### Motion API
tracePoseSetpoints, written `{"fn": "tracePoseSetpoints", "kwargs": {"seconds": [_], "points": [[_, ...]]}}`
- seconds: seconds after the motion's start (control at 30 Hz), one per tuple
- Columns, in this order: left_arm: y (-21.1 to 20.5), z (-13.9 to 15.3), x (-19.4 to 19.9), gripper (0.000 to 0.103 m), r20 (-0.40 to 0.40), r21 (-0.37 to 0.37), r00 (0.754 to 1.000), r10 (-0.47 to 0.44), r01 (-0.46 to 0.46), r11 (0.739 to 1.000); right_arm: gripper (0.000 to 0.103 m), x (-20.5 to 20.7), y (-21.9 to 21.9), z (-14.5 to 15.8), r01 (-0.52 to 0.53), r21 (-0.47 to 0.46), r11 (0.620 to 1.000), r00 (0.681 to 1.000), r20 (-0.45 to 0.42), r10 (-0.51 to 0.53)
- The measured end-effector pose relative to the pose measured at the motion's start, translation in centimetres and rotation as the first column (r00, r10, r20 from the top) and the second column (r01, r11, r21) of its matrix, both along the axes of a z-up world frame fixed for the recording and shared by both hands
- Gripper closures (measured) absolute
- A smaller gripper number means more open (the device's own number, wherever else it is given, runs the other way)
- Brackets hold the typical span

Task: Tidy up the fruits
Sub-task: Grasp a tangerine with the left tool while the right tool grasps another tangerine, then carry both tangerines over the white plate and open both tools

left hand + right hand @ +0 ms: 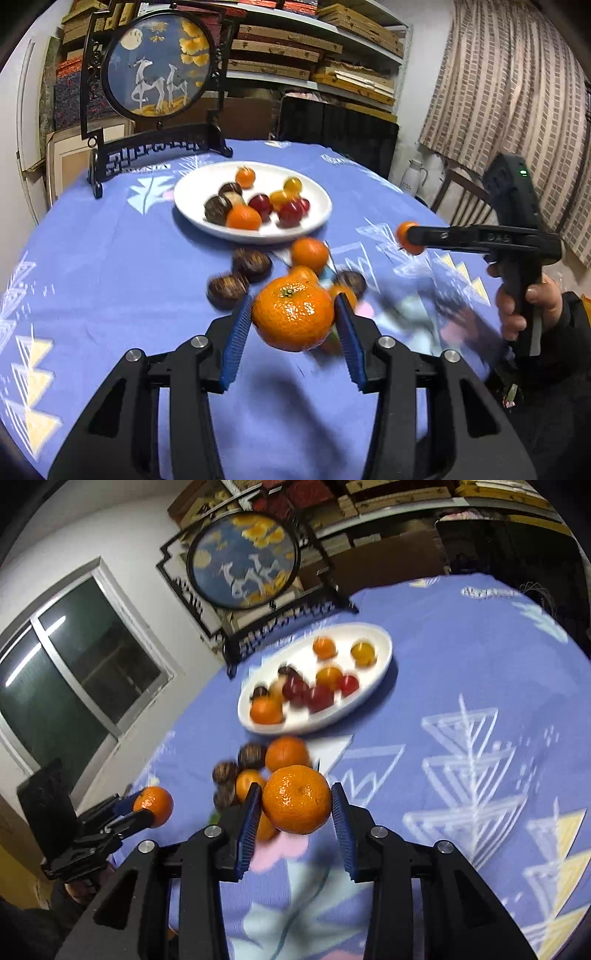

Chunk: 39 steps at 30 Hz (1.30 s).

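Note:
My left gripper (293, 314) is shut on a mandarin (293, 316) and holds it above the blue tablecloth; it also shows at the left of the right wrist view (147, 808). My right gripper (295, 805) is shut on another mandarin (296, 799); in the left wrist view it (408, 238) holds that fruit at the right. A white plate (207, 181) (380, 642) with mandarins, red and yellow cherry tomatoes and dark chestnuts sits beyond. Loose mandarins (309, 254) (287, 753) and chestnuts (252, 264) (252, 756) lie in front of the plate.
A round framed picture on a black stand (159, 66) (243, 561) stands behind the plate. The round table (110, 258) drops off at left and right. A dark chair (340, 129) and a curtain (509, 92) stand beyond it.

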<state>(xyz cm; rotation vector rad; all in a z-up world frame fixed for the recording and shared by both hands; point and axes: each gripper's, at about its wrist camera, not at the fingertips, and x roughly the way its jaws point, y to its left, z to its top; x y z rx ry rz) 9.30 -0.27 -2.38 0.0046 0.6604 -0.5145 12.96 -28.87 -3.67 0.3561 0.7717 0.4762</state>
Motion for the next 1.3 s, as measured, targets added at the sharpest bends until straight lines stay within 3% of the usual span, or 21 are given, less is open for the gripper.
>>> {"fn": "tracePoseSetpoints", "kwargs": {"seconds": [0.2,0.3,0.5,0.67,0.77,0.8,0.83,0.9,1.0,1.1,1.3], "points": [[-0.3,2.4,6.7,0.058,0.038,0.008,0.999,0.028,-0.028,1.000,0.065,5.2,0.1,3.4,0.006,0.032,0.999,0.999,0.034,-0.007],[-0.8,2.9,11.3,0.058,0.021,0.004,0.999,0.041,-0.042,0.999,0.065,9.6,0.8,4.0,0.026,0.042,0.999,0.999,0.032,-0.028],[-1.2,1.5,20.0,0.058,-0.037,0.017,0.994,0.103,-0.103,0.995,0.065,16.3,2.8,3.1,0.047,0.000,0.999,0.999,-0.002,-0.047],[-1.6,-0.4,24.3,0.058,-0.089,0.037,0.987,0.132,-0.129,0.991,0.065,20.2,3.9,1.4,0.064,-0.019,0.998,0.997,-0.037,-0.064],[-1.7,-1.0,25.1,0.058,-0.095,0.043,0.985,0.143,-0.139,0.989,0.062,21.4,4.2,1.0,0.077,-0.027,0.997,0.997,-0.025,-0.077],[-1.5,-1.1,25.3,0.056,-0.100,0.033,0.984,0.148,-0.145,0.989,0.054,21.6,4.2,1.0,0.079,-0.020,0.997,0.997,-0.021,-0.080],[-1.4,-0.9,25.2,0.054,-0.101,0.020,0.984,0.149,-0.147,0.989,0.051,21.7,4.1,1.0,0.088,-0.024,0.996,0.996,-0.020,-0.089],[-0.8,-0.3,24.5,0.039,-0.081,-0.004,0.983,0.162,-0.163,0.987,0.051,21.1,4.0,1.2,0.094,-0.032,0.995,0.996,-0.005,-0.094],[-0.4,0.7,22.4,0.035,-0.053,-0.024,0.984,0.167,-0.169,0.985,0.051,19.8,3.8,1.5,0.087,-0.034,0.996,0.996,0.002,-0.087],[-0.6,1.0,19.5,0.034,-0.050,-0.024,0.991,0.122,-0.124,0.992,0.051,16.4,3.5,1.7,0.063,-0.031,0.998,0.998,0.019,-0.062],[-2.2,-0.4,10.4,0.034,-0.057,0.059,0.997,-0.044,0.048,0.997,0.048,9.6,1.6,-0.1,0.054,-0.002,0.999,0.998,0.019,-0.054]]}}
